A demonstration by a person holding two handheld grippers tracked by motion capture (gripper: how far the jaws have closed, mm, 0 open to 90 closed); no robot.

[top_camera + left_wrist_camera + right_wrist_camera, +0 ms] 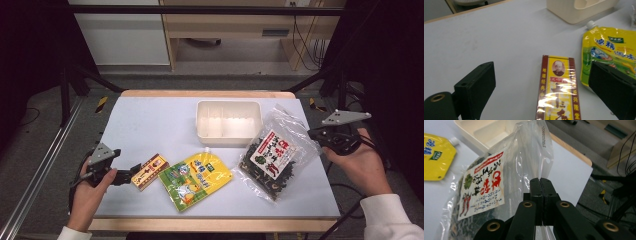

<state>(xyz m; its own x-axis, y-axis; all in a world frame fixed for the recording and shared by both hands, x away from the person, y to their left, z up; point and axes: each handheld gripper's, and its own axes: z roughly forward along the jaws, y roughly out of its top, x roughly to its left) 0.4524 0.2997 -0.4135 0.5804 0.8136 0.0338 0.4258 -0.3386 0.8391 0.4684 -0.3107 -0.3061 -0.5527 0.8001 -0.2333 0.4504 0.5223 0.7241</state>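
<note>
Right gripper (540,182) pinches the seaweed bag's (272,157) clear edge to lift it; left gripper (541,90) gapes around the yellow box (559,92), ready to grab.

Left claw (134,171) jaws apart and low, right claw (311,134) clamped, raised

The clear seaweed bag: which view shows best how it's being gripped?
The right gripper view: the right gripper is shut on the clear seaweed bag at its edge. The high view shows the whole bag, its grip small. The left gripper view catches a sliver.
</note>
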